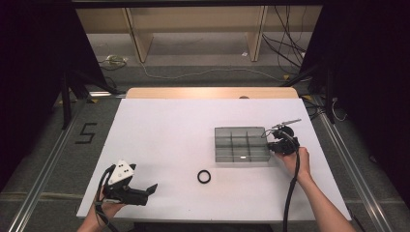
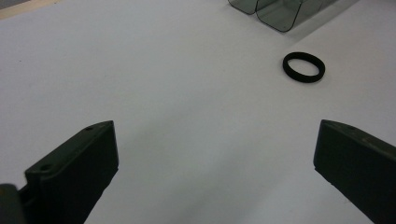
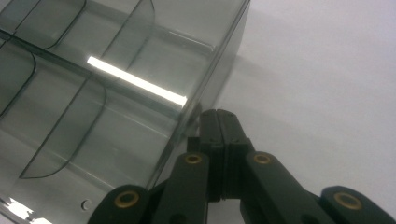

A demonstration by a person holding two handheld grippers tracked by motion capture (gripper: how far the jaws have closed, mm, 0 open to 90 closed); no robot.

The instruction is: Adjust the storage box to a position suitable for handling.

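On the white tabletop [image 1: 169, 145], nothing is sorted yet as far as I can judge. The small black rubber-looking ring [image 1: 204, 176] lies flat on the bare surface, near the front edge, well apart from both tools and just short of the clear smoky-grey plastic compartment box [image 1: 241, 143]. In the high view every compartment of that box looks empty; there is one bright light reflection in a front cell, no item.

The left hand-held gripper [image 1: 145, 192] sits low at the front-left corner, jaws spread wide with nothing between them. In the left gripper view the ring [image 2: 303, 67] is ahead and off toward the right jaw, not between the jaws, and the box corner [image 2: 275, 14] is beyond it.

The right hand-held gripper [image 1: 276, 145] is at the right side wall of the box. In the right gripper view its jaws are pressed fully together with no gap [image 3: 219, 122], tips right at the outer wall of the box [image 3: 140, 93]. Whether they touch the wall or just sit beside it I can't tell; nothing is pinched between them.

Judgement: early stage. Done: the right tool seems placed to brace or nudge the box. Left: reach for the ring, close on it, carry it over, drop it in a compartment. The open left tool facing the ring looks the likely one for the pick.
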